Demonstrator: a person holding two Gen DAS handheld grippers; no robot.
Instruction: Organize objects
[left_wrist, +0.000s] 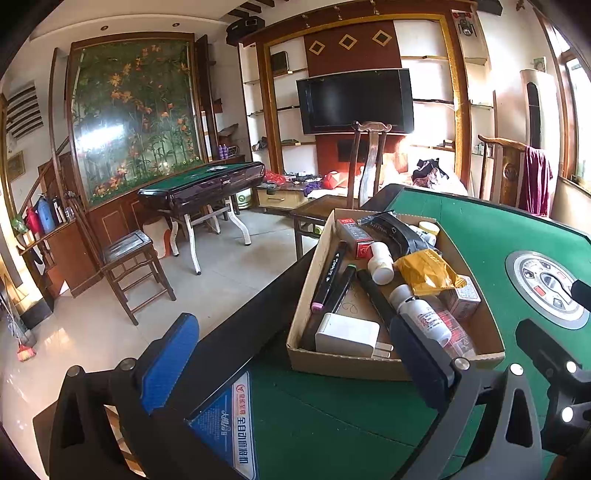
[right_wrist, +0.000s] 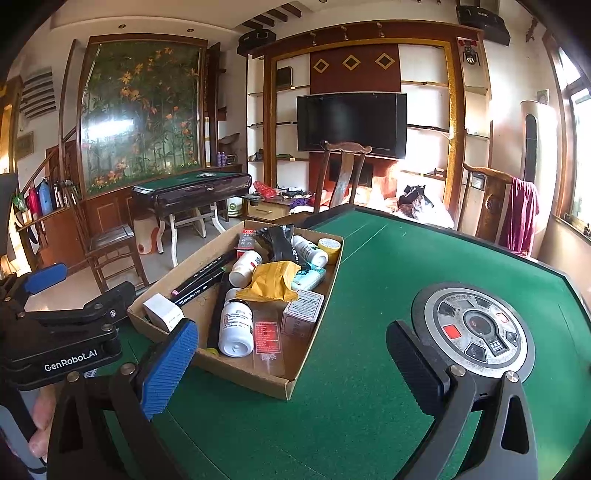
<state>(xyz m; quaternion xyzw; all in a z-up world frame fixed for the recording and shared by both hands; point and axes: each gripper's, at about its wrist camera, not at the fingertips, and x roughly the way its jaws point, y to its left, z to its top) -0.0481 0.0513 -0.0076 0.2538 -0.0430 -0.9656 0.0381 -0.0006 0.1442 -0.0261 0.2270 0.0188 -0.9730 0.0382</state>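
Cardboard tray (left_wrist: 301, 334) lies just ahead of the left gripper (left_wrist: 295, 365) on the green mahjong table (left_wrist: 480, 236), close to the table's left edge; the fingers are spread wide and grip nothing. Inside the tray, from this view: two black markers (left_wrist: 330, 280) side by side, one white charger (left_wrist: 347, 334) at the near wall, one yellow packet (left_wrist: 424, 271), two white bottles (left_wrist: 380, 260) clearly seen, one red-and-white box (left_wrist: 354, 232), and more behind a black pouch that cannot be counted. The right-hand finger covers the tray's near right corner. From the right wrist, the right gripper (right_wrist: 291, 369) is likewise released and empty, its blue pad (right_wrist: 170, 365) beside the tray's near wall, open green felt ahead and to its right up to the round control panel (right_wrist: 476, 328). To its left the other gripper's body overlaps the tray corner, with fingers of a hand (right_wrist: 40, 424) cut off at the frame edge.
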